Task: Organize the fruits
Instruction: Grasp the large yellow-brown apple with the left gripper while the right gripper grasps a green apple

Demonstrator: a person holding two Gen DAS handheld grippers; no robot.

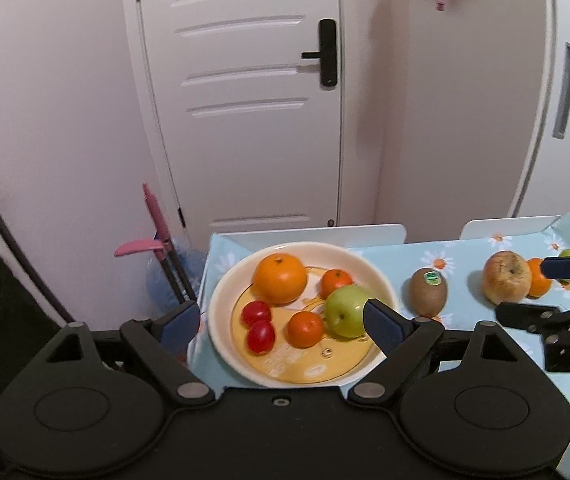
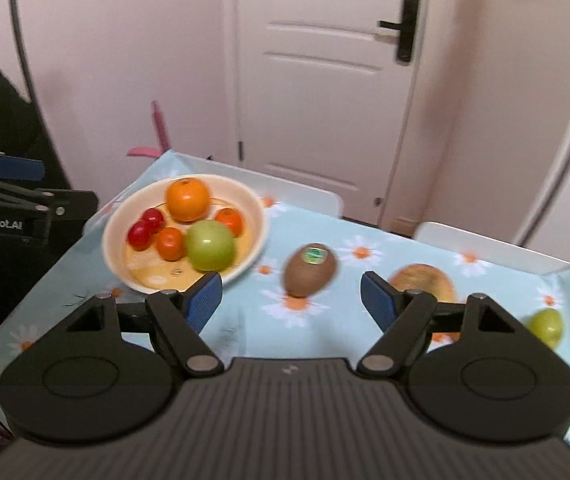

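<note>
A cream plate [image 1: 225,296] [image 2: 117,240] on the table's left end holds a large orange [image 1: 280,278] [image 2: 187,199], a green apple [image 1: 345,310] [image 2: 209,245], two red tomatoes [image 1: 259,326] [image 2: 145,229] and two small tangerines [image 1: 305,329] [image 2: 169,243]. A kiwi [image 1: 429,292] [image 2: 310,269] with a green sticker lies on the cloth to its right. A brownish apple [image 1: 507,277] [image 2: 421,278], a tangerine [image 1: 539,285] and a small green fruit [image 2: 546,326] lie further right. My left gripper [image 1: 281,326] is open and empty above the plate. My right gripper [image 2: 291,300] is open and empty, just before the kiwi.
The table has a light blue daisy cloth [image 2: 365,240], and two white chair backs [image 1: 317,234] stand at its far edge. A white door [image 1: 245,92] is behind. A pink-handled broom [image 1: 157,232] leans past the table's left end.
</note>
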